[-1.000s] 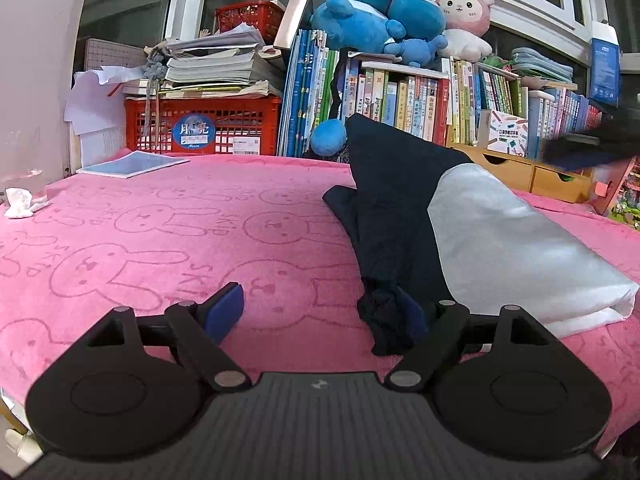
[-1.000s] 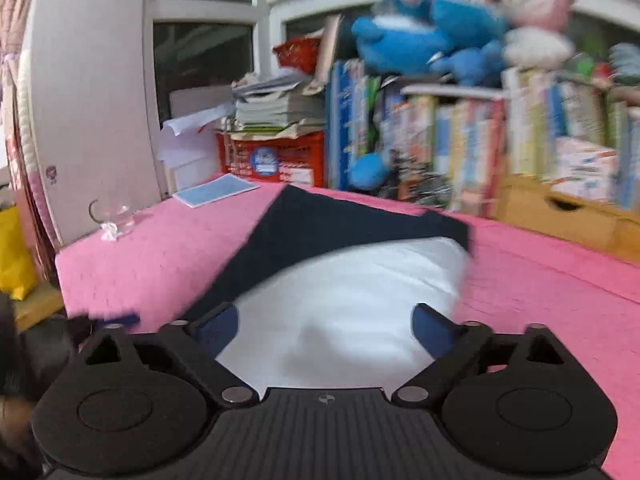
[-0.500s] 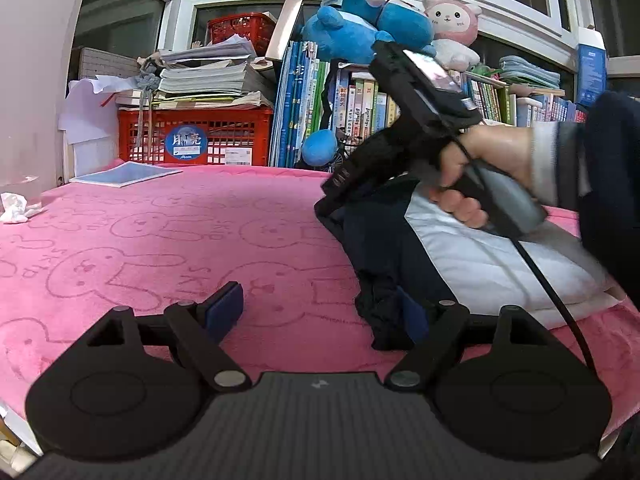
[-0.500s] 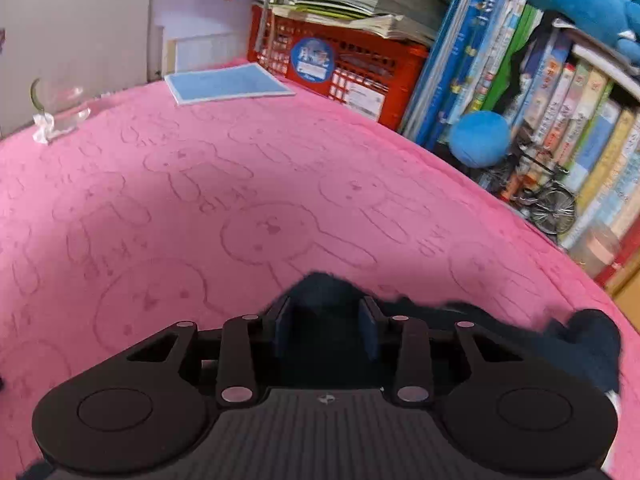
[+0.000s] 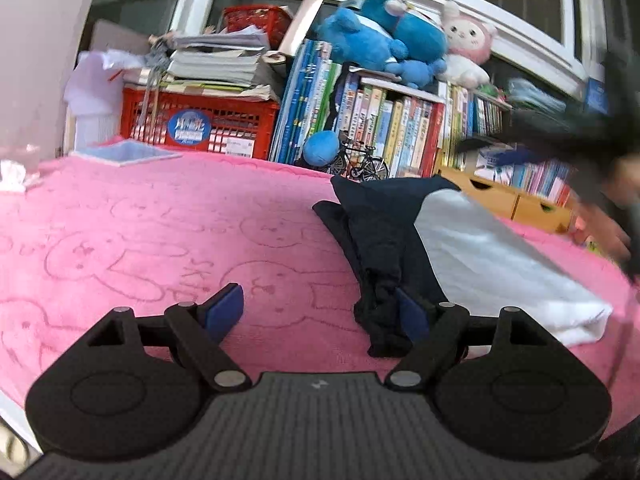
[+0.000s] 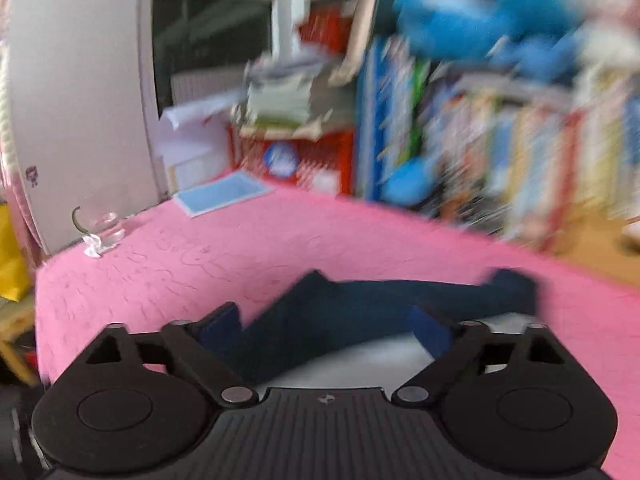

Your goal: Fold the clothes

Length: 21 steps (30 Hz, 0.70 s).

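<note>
A navy and white garment (image 5: pixel 380 240) lies folded on the pink rabbit-print cloth (image 5: pixel 160 232), its white part (image 5: pixel 492 256) to the right. My left gripper (image 5: pixel 318 312) is open low over the cloth, and the garment's bunched navy end (image 5: pixel 380 328) rests against its right pad. My right gripper (image 6: pixel 324 328) is pulled back above the garment (image 6: pixel 360 308) with its jaws opening; the pads press on nothing. In the left wrist view the right gripper (image 5: pixel 568 128) is a dark blur at the upper right, with a hand (image 5: pixel 600 216) below it.
Along the back stand a red crate (image 5: pixel 200 120) under stacked papers, a row of books (image 5: pixel 384 128) topped with plush toys (image 5: pixel 384 40), a model bicycle (image 5: pixel 360 160) and wooden drawers (image 5: pixel 504 196). A blue pad (image 5: pixel 128 152) and a glass (image 6: pixel 106 228) sit at the far left.
Half a second ago the right gripper was shut on the navy cloth's far edge. It has let go and drawn back to the right. The left gripper has stayed put.
</note>
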Each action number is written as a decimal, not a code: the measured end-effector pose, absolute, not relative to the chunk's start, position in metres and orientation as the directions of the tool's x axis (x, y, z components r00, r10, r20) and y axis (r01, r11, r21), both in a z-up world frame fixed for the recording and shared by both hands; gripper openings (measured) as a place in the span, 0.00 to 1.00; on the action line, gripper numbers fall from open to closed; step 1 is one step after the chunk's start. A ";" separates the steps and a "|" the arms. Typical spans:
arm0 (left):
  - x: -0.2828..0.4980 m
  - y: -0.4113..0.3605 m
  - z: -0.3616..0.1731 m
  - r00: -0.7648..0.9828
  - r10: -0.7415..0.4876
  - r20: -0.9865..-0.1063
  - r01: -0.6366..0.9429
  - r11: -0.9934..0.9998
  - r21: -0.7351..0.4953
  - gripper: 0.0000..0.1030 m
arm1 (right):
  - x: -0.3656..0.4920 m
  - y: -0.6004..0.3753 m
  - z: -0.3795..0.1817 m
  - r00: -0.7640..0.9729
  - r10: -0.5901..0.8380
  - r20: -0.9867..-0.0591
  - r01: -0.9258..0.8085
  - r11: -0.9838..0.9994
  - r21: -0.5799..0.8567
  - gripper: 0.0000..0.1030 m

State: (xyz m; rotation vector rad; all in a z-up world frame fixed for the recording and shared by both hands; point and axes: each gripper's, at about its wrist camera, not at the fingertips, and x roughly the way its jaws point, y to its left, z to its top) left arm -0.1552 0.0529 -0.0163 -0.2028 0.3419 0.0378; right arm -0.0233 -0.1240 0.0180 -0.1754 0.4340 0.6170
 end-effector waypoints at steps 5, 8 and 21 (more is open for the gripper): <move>-0.175 0.055 -0.008 0.928 0.053 -0.369 -0.115 0.982 -0.147 0.79 | -0.112 -0.174 -0.015 0.801 0.414 -0.432 -0.548 0.797 -0.253 1.00; -0.183 0.064 0.006 0.923 0.126 -0.362 -0.182 0.976 -0.124 0.77 | -0.139 -0.189 -0.036 0.796 0.368 -0.481 -0.544 0.783 -0.301 1.00; -0.098 -0.050 0.052 0.970 -0.008 -0.245 -0.006 0.998 -0.056 0.78 | -0.125 -0.187 -0.071 0.840 0.252 -0.480 -0.371 0.913 -0.171 1.00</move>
